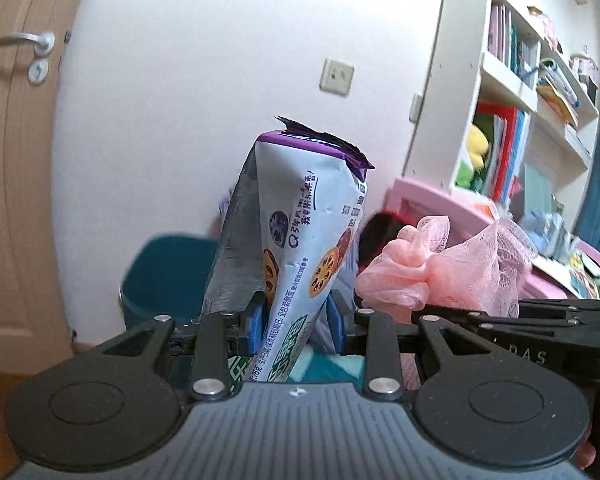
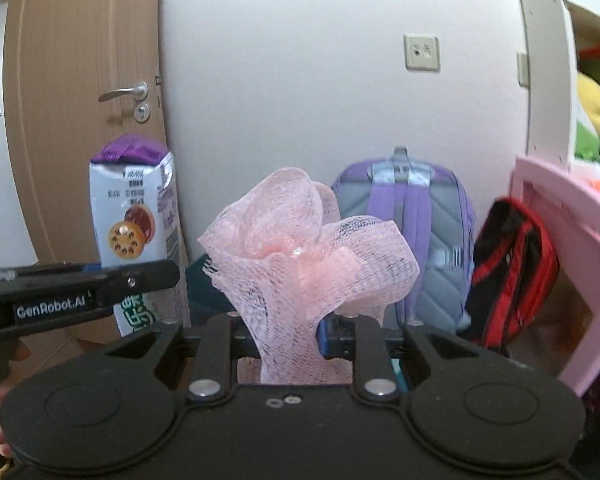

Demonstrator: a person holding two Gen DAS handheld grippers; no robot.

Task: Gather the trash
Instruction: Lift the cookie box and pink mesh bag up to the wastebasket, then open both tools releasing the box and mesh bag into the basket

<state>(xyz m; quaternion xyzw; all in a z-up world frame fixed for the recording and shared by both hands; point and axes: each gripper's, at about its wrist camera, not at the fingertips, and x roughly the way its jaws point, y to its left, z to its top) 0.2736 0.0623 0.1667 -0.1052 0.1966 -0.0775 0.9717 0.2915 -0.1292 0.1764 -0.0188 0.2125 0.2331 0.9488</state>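
Observation:
My left gripper is shut on an empty white and purple snack bag and holds it upright in the air. The bag also shows in the right wrist view, at the left. My right gripper is shut on a bunch of pink mesh netting, also seen at the right of the left wrist view. A teal trash bin stands on the floor by the wall, behind and left of the snack bag. The two grippers are side by side.
A wooden door is at the left. A purple backpack and a red and black bag lean against the white wall. A pink desk and a white bookshelf stand at the right.

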